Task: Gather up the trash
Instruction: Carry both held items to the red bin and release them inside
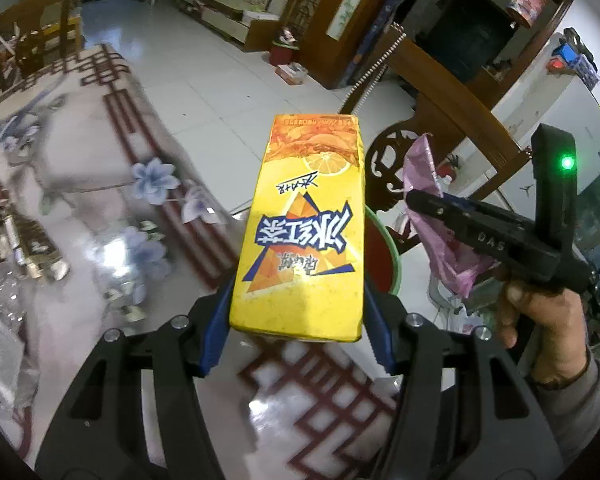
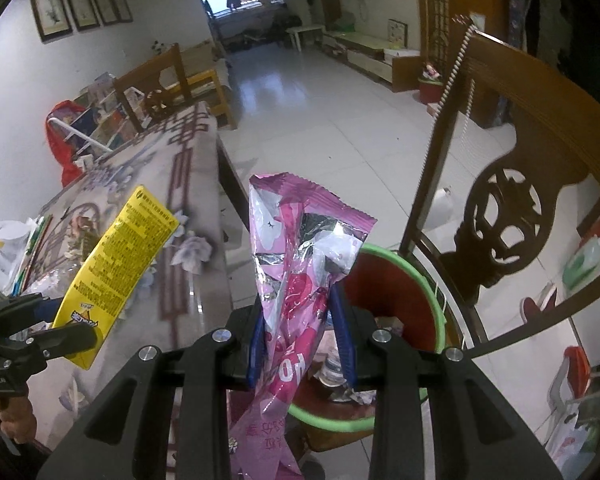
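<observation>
My left gripper [image 1: 298, 300] is shut on a yellow iced-tea carton [image 1: 304, 224], held above the table's edge; the carton also shows in the right wrist view [image 2: 116, 272] at the left. My right gripper [image 2: 302, 324] is shut on a pink snack wrapper [image 2: 300, 264], held just left of and above the red bin with a green rim [image 2: 436, 292]. In the left wrist view the right gripper [image 1: 424, 204] with the wrapper [image 1: 432, 208] is at the right, over the bin [image 1: 384, 248].
The table with a floral glossy cover [image 1: 112, 184] carries crumpled tissue [image 2: 192, 252], plastic packaging [image 1: 4, 308] and papers [image 2: 8, 248]. A carved wooden chair [image 2: 496, 216] stands right behind the bin. Trash lies inside the bin. White tiled floor [image 2: 332, 120] lies beyond.
</observation>
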`<state>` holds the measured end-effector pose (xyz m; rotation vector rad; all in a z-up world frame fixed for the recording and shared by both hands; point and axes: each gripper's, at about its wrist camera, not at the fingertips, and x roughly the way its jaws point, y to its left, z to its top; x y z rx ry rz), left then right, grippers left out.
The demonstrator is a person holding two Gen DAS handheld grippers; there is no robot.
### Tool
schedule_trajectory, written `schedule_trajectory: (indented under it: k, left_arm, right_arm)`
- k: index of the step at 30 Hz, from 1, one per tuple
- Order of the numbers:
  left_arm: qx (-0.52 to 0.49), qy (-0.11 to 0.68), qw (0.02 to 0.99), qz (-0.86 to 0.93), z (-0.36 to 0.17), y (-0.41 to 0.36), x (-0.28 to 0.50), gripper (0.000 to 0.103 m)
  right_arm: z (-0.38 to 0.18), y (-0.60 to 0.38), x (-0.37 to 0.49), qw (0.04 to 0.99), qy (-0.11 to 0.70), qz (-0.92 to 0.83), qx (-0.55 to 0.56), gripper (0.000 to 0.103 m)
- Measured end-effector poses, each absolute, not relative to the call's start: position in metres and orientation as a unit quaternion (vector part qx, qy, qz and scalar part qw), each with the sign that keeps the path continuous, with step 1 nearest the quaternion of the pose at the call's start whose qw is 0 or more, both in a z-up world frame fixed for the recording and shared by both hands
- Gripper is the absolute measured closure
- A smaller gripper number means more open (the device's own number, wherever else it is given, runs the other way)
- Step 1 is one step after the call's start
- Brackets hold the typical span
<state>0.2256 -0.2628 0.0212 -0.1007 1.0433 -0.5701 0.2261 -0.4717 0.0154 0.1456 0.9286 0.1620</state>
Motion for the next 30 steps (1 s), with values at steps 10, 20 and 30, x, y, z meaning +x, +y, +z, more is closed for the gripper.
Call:
schedule_trajectory:
  k: [10,20,30]
  left_arm:
    - [-0.04,0.502,0.809,-0.302,0.002,-0.314,0.242,0.048]
    - [-0.021,0.512,0.799,-0.314,-0.016,-0.349,0.251,0.048]
    - [-0.024,0.502,0.811,-0.301,-0.015,-0.34,0.253,0.015]
  right_arm:
    - [0.001,-0.502,0.233,0.886,0.451,0.053,0.092,0.074]
    - [0.002,-0.51,0.238,0.886,0.45,0.048,0.105,0.074]
    - [0.004,-0.513,0.239,0.887,0.446,0.033,0.116,0.03]
